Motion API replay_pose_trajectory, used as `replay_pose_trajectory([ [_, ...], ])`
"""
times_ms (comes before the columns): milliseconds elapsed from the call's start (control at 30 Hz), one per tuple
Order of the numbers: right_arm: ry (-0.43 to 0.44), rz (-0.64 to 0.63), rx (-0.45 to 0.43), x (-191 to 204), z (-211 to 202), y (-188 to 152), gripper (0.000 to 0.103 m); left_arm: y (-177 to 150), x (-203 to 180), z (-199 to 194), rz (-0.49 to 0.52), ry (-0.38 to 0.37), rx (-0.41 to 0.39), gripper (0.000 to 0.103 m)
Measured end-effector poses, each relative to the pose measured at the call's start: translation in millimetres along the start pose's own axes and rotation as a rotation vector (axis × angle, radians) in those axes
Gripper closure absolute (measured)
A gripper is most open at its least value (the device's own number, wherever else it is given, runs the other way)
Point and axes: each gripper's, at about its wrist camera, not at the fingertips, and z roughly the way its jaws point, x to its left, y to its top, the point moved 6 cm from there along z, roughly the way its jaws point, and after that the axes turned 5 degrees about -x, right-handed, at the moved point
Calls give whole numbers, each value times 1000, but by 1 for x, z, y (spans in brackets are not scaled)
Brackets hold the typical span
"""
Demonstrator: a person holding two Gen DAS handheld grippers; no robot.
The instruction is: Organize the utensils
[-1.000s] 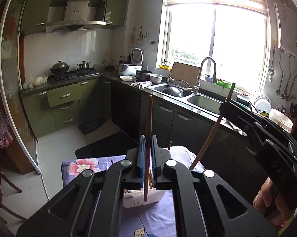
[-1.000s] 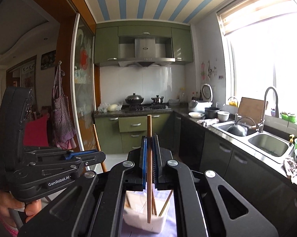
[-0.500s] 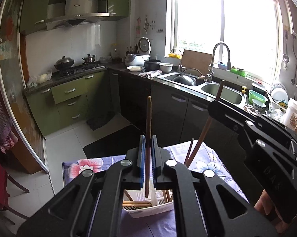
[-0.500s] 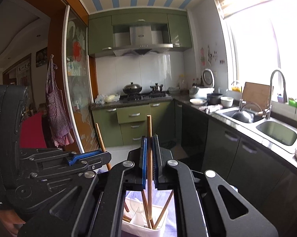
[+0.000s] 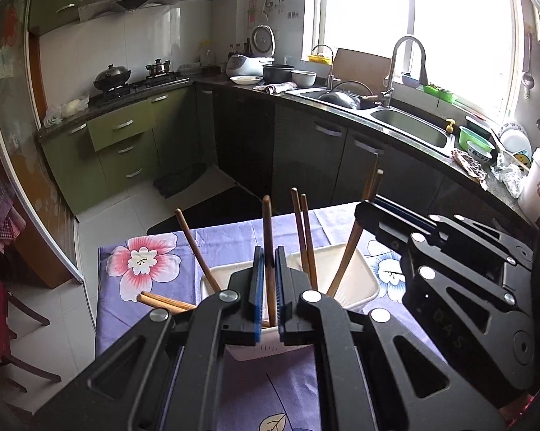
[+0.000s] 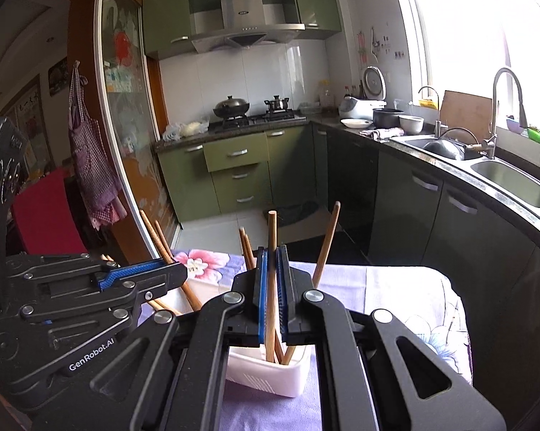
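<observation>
The left hand-held gripper point(image 5: 268, 280) is clamped on one upright wooden chopstick point(image 5: 268, 237), its lower end inside the white holder point(image 5: 359, 280) on the floral-clothed counter point(image 5: 155, 276); more chopsticks point(image 5: 305, 237) lean in the holder, and a pair point(image 5: 162, 301) lies at its left edge; the right hand-held gripper point(image 6: 271, 287) pinches another chopstick point(image 6: 271, 237), upright, its tip down in the same white holder point(image 6: 270, 377).

Both tongs point(image 5: 268, 280) point(image 6: 271, 280) are matte black with blue ribbed pads point(image 5: 257, 283), silver rivets and white "GenRobot.AI" lettering.
</observation>
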Motion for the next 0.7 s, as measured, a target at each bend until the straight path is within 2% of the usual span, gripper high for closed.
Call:
replay_pose_trajectory([
  [67, -1, -3, 7, 1, 0, -9, 92, -4, 0, 2, 2, 16, -7, 88],
  [167, -2, -10, 13, 4, -5, -21, 90, -11, 2, 3, -11, 18, -4, 79],
  [200, -1, -11, 14, 5, -8, -24, 84, -14, 3, 2, -17, 15, -5, 78],
  [233, -3, -12, 12, 7, -11, -27, 78, -15, 4, -1, -19, 16, -8, 73],
  [367, -14, -18, -9, 15, -36, -36, 75, -22, 7, -20, -30, 31, -44, 53],
  [467, -27, -21, -24, 20, -63, -47, 68, -34, 7, -40, -34, 41, -71, 40],
  [567, -38, -12, -38, 22, -90, -63, 57, -51, 5, -62, -29, 51, -95, 27],
  [700, -59, 12, -48, 21, -130, -97, 38, -85, 0, -90, -10, 58, -124, 18],
])
